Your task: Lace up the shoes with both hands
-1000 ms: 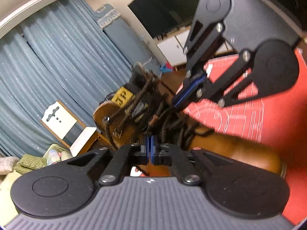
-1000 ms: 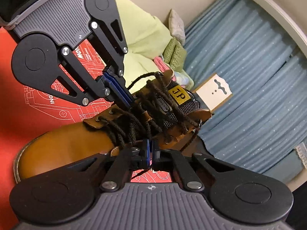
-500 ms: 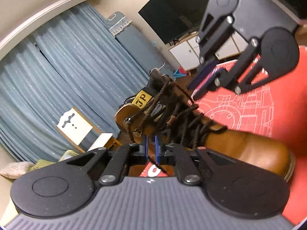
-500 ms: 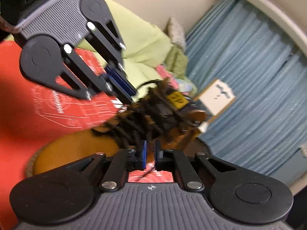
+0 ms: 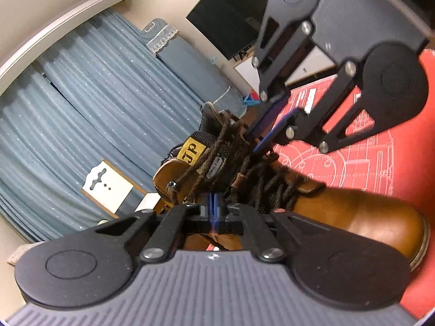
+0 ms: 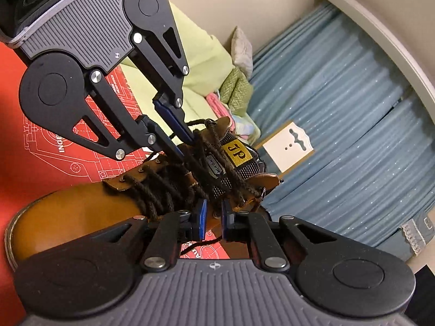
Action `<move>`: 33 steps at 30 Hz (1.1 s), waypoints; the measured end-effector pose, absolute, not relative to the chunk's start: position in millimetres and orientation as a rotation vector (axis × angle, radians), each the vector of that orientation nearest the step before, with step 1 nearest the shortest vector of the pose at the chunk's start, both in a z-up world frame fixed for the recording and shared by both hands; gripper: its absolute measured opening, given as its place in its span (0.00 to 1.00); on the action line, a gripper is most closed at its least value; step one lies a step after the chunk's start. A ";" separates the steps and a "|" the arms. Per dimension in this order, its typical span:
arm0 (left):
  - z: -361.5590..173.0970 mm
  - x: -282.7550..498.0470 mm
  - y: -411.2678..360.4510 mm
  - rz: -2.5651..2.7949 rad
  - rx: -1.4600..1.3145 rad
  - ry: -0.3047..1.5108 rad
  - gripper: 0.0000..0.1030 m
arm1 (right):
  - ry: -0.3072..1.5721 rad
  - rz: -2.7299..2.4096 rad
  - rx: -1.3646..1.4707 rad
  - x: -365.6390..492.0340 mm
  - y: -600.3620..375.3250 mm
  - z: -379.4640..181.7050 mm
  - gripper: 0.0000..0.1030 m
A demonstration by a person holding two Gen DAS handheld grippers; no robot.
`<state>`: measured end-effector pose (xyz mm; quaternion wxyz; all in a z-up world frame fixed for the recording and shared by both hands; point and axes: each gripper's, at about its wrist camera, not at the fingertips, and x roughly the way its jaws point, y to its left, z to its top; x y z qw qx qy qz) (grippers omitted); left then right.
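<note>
A tan leather boot [image 5: 353, 212] with dark brown laces [image 5: 217, 146] lies on a red mat [image 5: 380, 168]. My left gripper [image 5: 214, 206] sits at the boot's upper eyelets, its blue pads pressed together on a lace strand. In the right wrist view the left gripper [image 6: 185, 141] reaches in from the upper left, tips at the laces [image 6: 217, 168] by the boot [image 6: 81, 212] collar. My right gripper [image 6: 214, 214] stands open at the near side of the ankle, with lace and boot edge showing in the gap. From the left wrist the right gripper [image 5: 258, 138] shows parted pads.
Blue curtains [image 5: 95, 95] fill the background, with a white chair back [image 5: 108, 187] in front. A dark television [image 5: 231, 13] hangs above a white cabinet. Green bedding [image 6: 195, 62] and folded cloths lie beyond the mat [image 6: 16, 135].
Both grippers opened slightly half a second ago. The left has since shut again on a lace; the right has opened wider. Both have moved closer to the boot's collar.
</note>
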<state>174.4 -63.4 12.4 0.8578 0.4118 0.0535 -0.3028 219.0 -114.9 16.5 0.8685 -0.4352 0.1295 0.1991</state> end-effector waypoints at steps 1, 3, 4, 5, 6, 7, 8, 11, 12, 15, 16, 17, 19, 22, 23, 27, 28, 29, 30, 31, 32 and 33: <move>15.5 171.0 -61.8 -0.648 0.844 0.107 0.00 | 0.272 0.418 -0.911 218.5 -115.3 15.9 0.07; 19.7 164.1 -60.5 -0.659 0.833 0.095 0.00 | 0.272 0.419 -0.914 217.7 -115.2 14.0 0.05; 21.3 161.5 -59.9 -0.663 0.828 0.091 0.00 | 0.272 0.421 -0.914 217.2 -115.2 13.9 0.02; 21.1 162.3 -59.3 -0.660 0.829 0.094 0.00 | 0.272 0.422 -0.914 216.7 -115.2 13.8 0.02; 20.9 163.0 -58.7 -0.658 0.829 0.098 0.00 | 0.272 0.423 -0.916 217.4 -114.6 13.5 0.01; 20.7 163.5 -58.5 -0.653 0.828 0.101 0.00 | 0.272 0.423 -0.919 218.1 -114.0 13.2 0.01; 20.5 164.1 -58.3 -0.649 0.827 0.105 0.00 | 0.273 0.411 -0.916 218.3 -112.5 12.7 0.00; 20.5 163.2 -59.2 -0.647 0.827 0.106 0.00 | 0.256 0.427 -0.865 212.8 -108.1 19.9 0.00; 20.3 162.0 -59.9 -0.648 0.832 0.104 0.00 | 0.244 0.437 -0.855 208.5 -106.6 22.7 0.00; 19.7 158.4 -59.2 -0.656 0.842 0.102 0.04 | 0.241 0.442 -0.850 203.6 -107.1 26.4 0.00; 20.5 157.5 -57.6 -0.667 0.838 0.103 0.06 | 0.244 0.445 -0.851 202.2 -109.2 26.7 0.00; 21.8 155.9 -54.8 -0.678 0.830 0.098 0.06 | 0.247 0.448 -0.852 200.6 -111.4 26.9 0.00; 24.1 153.6 -49.4 -0.668 0.826 0.073 0.07 | 0.256 0.459 -0.862 197.4 -114.9 27.2 0.00; 24.3 156.7 -47.1 -0.612 0.849 0.058 0.09 | 0.245 0.452 -0.879 189.9 -120.2 27.3 0.01; 24.0 157.9 -48.0 -0.599 0.862 0.052 0.10 | 0.241 0.432 -0.889 190.1 -121.6 26.4 0.02; 22.4 161.2 -54.0 -0.591 0.895 0.030 0.16 | 0.224 0.399 -0.914 194.8 -122.7 25.7 0.05; 21.5 161.9 -56.3 -0.590 0.908 0.025 0.16 | 0.220 0.395 -0.919 196.3 -122.7 25.9 0.05; 20.4 161.8 -58.6 -0.588 0.924 0.016 0.16 | 0.216 0.392 -0.924 197.8 -122.6 26.0 0.05; 19.4 161.8 -60.3 -0.588 0.934 0.012 0.16 | 0.211 0.388 -0.928 199.2 -122.5 26.2 0.05; 19.1 162.7 -61.4 -0.589 0.941 0.010 0.16 | 0.207 0.384 -0.933 200.7 -122.4 26.4 0.06; 18.8 163.7 -62.5 -0.589 0.947 0.008 0.16 | 0.203 0.380 -0.937 202.2 -122.3 26.5 0.06; 18.4 164.5 -63.5 -0.588 0.954 0.007 0.15 | 0.198 0.376 -0.942 203.6 -122.2 26.7 0.07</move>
